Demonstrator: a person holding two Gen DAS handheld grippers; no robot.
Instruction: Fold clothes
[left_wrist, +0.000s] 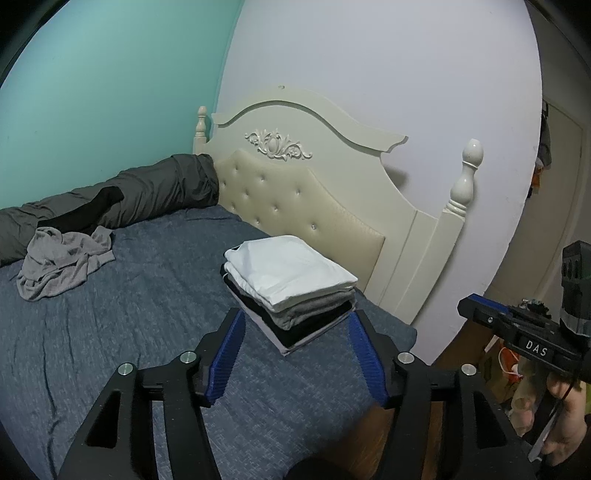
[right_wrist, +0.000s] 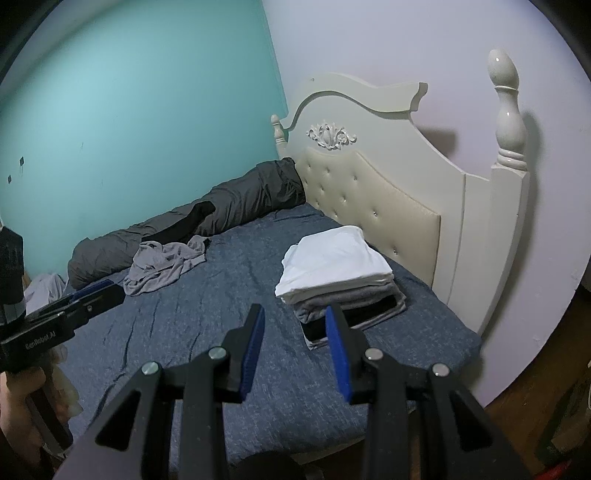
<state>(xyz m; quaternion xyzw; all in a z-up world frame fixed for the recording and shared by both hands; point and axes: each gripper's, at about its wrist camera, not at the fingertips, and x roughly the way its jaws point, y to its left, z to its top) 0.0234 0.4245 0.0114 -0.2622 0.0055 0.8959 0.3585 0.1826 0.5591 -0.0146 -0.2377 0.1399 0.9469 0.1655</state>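
Folded stack (left_wrist: 291, 288) sits on the bed (left_wrist: 129, 314) by the headboard (left_wrist: 314, 184); crumpled grey garment (left_wrist: 62, 262) lies apart. Left gripper (left_wrist: 295, 325) wide, empty; right gripper (right_wrist: 295, 321) part-open, empty.

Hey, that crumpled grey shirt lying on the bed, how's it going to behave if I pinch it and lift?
The grey shirt looks thin and bunched into soft wrinkles, so it will probably hang limp and unfurl instead of keeping its shape. It seems light, likely an easy one-gripper lift. It lies loose on the blue bedspread, so a push would probably bunch it up rather than slide it whole.
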